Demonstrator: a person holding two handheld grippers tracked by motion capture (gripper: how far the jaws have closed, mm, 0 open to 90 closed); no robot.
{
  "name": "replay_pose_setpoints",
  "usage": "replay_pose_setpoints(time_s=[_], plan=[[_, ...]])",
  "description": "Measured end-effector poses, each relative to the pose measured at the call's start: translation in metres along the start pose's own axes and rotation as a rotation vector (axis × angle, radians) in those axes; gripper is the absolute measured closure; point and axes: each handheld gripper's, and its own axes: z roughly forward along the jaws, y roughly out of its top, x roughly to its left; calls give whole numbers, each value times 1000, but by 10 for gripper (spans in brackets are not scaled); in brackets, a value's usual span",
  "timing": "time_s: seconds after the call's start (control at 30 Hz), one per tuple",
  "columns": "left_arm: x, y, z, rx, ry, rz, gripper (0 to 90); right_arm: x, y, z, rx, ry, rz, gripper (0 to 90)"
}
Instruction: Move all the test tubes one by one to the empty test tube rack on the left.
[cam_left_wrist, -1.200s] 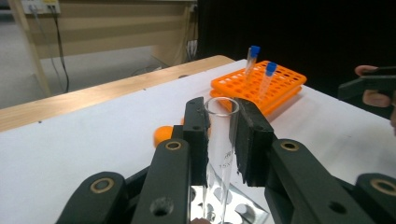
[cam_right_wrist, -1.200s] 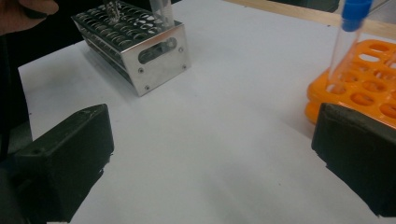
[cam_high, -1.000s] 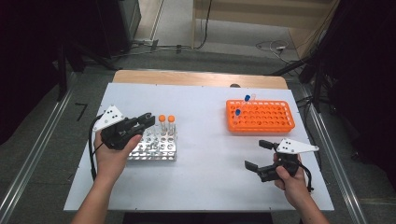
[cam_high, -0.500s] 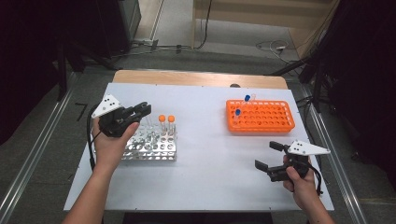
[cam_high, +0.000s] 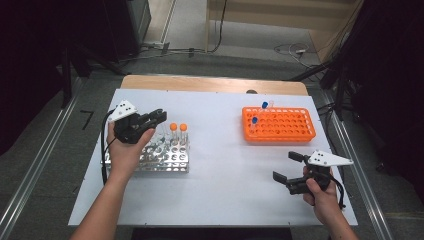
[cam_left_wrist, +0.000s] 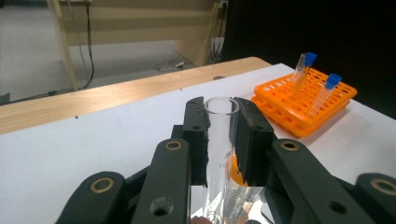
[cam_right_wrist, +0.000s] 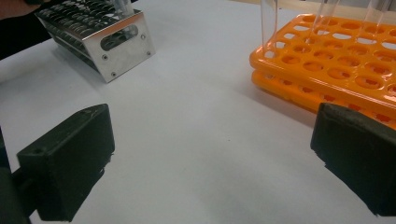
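Observation:
My left gripper is shut on a clear, uncapped test tube, pinched just under its rim between both pads. It hovers over the far left part of the metal tube rack; the tube's lower end is hidden. Two orange-capped tubes stand in that rack, one showing behind the jaws. My right gripper rests near the front right of the table, open, with bare table between its pads. An orange rack holds two blue-capped tubes.
The white table top lies bare between the two racks. A wooden strip runs along the far edge. In the right gripper view the metal rack is far left and the orange rack close on the right.
My left gripper, still holding the clear tube, has shifted a little toward the far side of the metal rack. The right gripper has barely moved.

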Motion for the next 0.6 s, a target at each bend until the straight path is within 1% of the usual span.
replay_pose_setpoints(time_s=[0.23,0.37,0.6], plan=[[0,-7,5,29,17,-1,764,0,0,0,-3,-1,1,0],[-1,-13,8,65,22,4,764,-1,0,0,-1,-2,4,0],[-1,-18,8,93,24,1,756,0,-1,1,4,-3,-2,0]])
